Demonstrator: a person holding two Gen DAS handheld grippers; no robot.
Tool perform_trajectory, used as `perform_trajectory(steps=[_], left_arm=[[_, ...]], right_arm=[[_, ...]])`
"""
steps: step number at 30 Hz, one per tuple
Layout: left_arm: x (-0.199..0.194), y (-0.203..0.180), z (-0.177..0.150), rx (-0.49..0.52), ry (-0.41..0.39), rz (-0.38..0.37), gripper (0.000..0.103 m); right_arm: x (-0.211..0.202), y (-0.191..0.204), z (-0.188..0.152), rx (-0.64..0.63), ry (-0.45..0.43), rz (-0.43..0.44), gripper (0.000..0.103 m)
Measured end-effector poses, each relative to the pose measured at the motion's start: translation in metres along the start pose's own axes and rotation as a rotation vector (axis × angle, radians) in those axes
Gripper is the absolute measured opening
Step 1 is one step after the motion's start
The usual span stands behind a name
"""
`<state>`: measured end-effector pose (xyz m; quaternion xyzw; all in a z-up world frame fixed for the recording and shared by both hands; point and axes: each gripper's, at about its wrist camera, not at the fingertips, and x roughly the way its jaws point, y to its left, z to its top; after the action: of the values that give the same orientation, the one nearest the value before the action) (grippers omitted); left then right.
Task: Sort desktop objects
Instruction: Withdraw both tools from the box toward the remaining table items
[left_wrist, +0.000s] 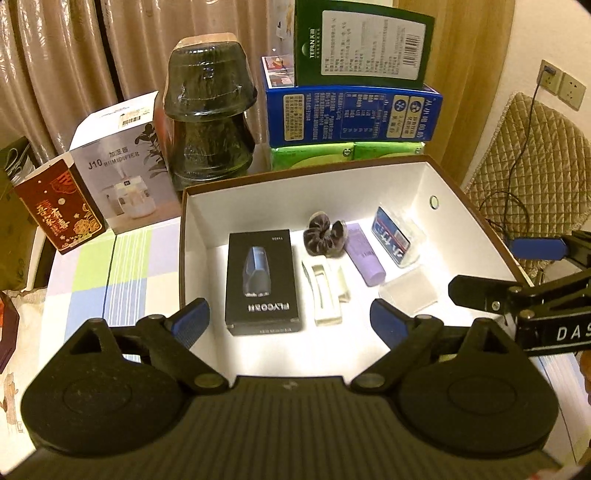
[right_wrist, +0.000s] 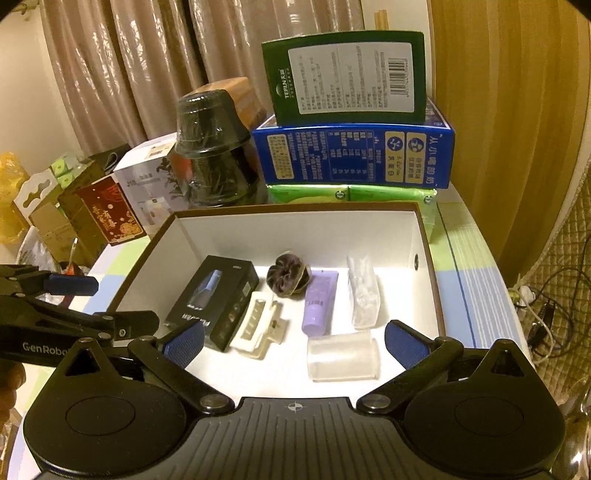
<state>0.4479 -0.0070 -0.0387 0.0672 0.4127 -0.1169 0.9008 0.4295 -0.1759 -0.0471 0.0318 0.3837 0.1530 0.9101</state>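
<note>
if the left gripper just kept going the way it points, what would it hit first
Probably the white hair clip on the floor of the open box, right beside the black shaver box. The left gripper has its jaws open and empty, aimed down between those two; depth is unclear, so either could come first.

Inside the white box (left_wrist: 436, 177), brown-rimmed, lidless, six items flat on the floor. At left, black carton (left_wrist: 263, 281) printed with a blue shaver, face up. Just beside it, cream hair clip (left_wrist: 325, 291), lengthwise. Behind the clip, dark scrunchie (left_wrist: 325, 233), crumpled. Next along, lilac tube (left_wrist: 365, 254), cap toward the near wall. By the right wall, clear packet (left_wrist: 394, 236) with blue label. Nearest corner on the right, frosted plastic case (left_wrist: 409, 291).
</note>
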Motion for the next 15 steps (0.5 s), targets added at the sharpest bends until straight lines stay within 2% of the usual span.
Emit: perform_trajectory(steps=[15], left_arm=[[-0.062, -0.014, -0.048, -0.017, -0.031, 0.006, 0.092]], right_arm=[[-0.059, 0.014, -0.036, -0.020, -0.028, 0.013, 0.101]])
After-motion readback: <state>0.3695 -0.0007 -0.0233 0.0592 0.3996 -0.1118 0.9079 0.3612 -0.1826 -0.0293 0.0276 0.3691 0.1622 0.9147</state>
